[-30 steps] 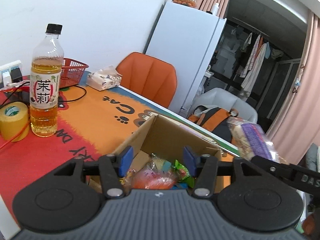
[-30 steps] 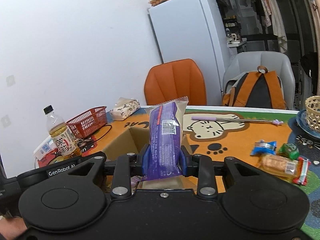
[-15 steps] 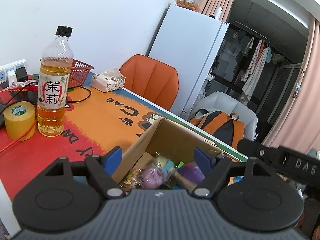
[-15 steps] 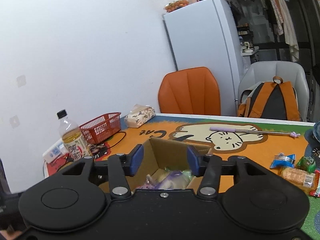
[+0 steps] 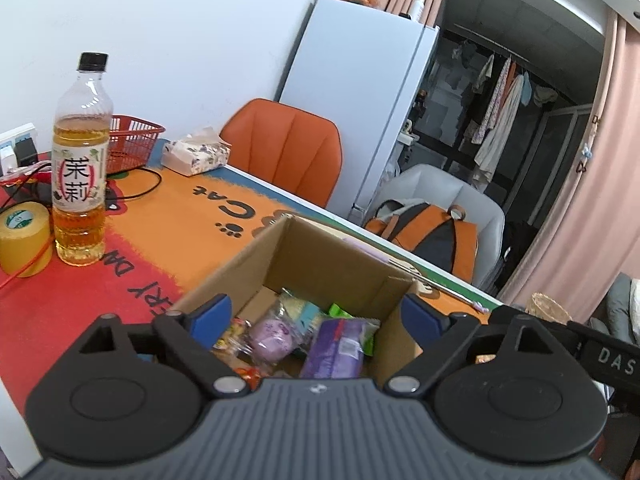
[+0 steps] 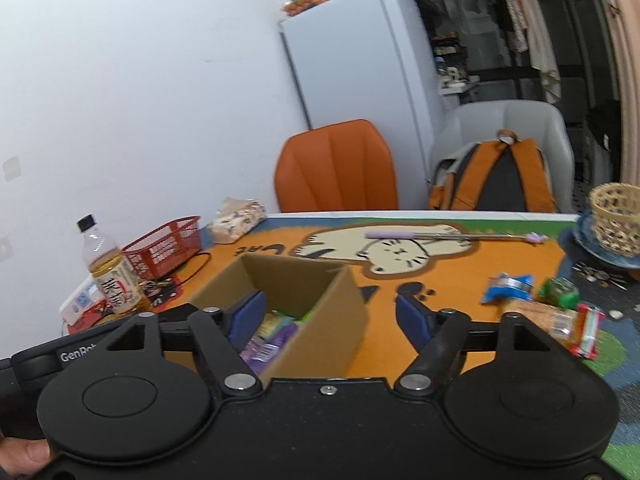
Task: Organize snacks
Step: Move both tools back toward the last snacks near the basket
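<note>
The left tool was seen low in the frame of its own view, its blue pads spread wide after just having been opening, with nothing gripped; the cardboard box lay beyond the gap. Inside the box a purple snack packet, a round pink-purple pack and other wrappers were gathered. The right tool was likewise found wide and empty, its jaws having just been opening, above the box's right wall. At the right of that frame, loose snacks were left on the counter, well apart from the box. A tea bottle was stood upright at the left, a red basket behind it.
</note>
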{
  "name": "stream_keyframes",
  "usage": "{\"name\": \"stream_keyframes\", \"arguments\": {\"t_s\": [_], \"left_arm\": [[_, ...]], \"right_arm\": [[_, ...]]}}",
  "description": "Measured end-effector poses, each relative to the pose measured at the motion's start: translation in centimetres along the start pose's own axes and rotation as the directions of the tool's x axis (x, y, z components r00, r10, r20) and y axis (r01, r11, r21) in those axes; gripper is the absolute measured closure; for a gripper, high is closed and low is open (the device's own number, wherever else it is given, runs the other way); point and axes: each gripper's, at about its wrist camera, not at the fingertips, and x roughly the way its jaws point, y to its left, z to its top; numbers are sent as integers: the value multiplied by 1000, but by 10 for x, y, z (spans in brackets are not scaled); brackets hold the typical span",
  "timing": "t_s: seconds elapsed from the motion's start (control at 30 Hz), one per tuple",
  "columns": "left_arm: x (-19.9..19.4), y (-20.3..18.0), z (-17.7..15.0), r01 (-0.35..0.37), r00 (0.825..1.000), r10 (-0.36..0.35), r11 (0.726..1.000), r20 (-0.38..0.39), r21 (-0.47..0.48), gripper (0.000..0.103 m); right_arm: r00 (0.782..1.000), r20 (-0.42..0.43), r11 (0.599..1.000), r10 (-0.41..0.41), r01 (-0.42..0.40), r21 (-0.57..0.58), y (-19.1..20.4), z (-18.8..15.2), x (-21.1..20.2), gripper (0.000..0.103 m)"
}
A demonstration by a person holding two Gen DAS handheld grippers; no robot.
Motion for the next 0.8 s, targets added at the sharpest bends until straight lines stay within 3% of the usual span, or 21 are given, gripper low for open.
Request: {"name": "stream_keyframes", "arguments": {"t_s": [0.37,0.8], "left_arm": [[-1,-42,-11,45,999,-44,997,-13,65,11],[5,-90,-24,127,991,-121,984,-48,125,10]], "right_arm": [[994,14,993,-105,104,53,-45,-6,-26,7],[982,44,977,-186,179,119,-96,-9,-56,6]]}}
